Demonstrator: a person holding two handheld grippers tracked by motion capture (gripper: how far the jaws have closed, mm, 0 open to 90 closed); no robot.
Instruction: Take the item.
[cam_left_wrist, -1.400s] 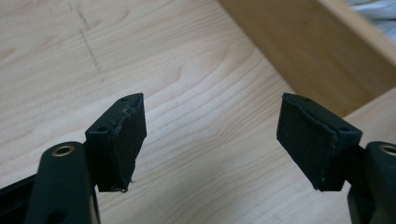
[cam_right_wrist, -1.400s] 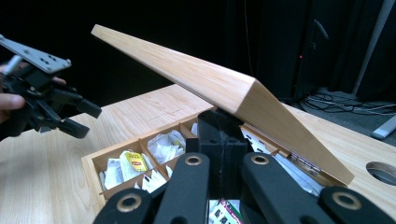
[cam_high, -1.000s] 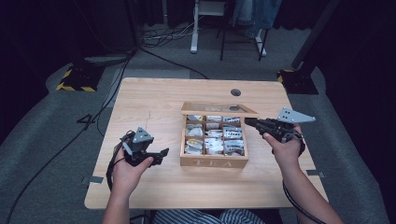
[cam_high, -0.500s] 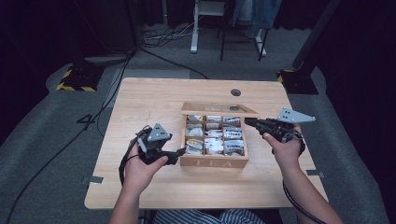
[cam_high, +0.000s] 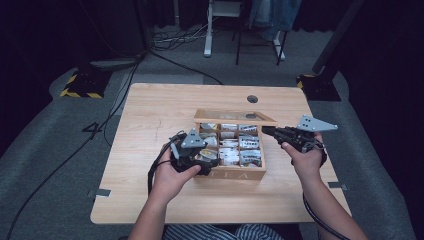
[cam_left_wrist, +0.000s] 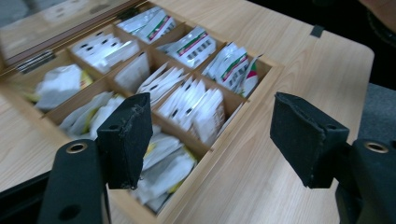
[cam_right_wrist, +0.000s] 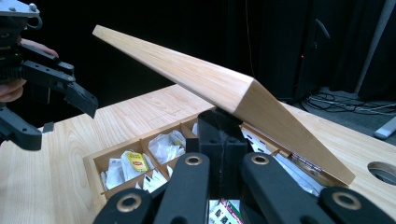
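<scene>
You are at the step of reaching into the tea box (cam_high: 235, 172), which stands in the middle of the surface (cam_high: 150, 115) with its lid (cam_right_wrist: 196, 74) raised. Your right tool (cam_right_wrist: 222, 140) is closed with nothing between the jaws, and it props the lid from below. Your left tool (cam_left_wrist: 210, 135) hovers over the near left corner of the box; its jaws have just been closing a little, but they stand open and empty. The compartments hold tea bags (cam_left_wrist: 191, 105) in white wrappers, standing in rows. Next, I think, you must lower the left tool over one bag and close on it alone.
</scene>
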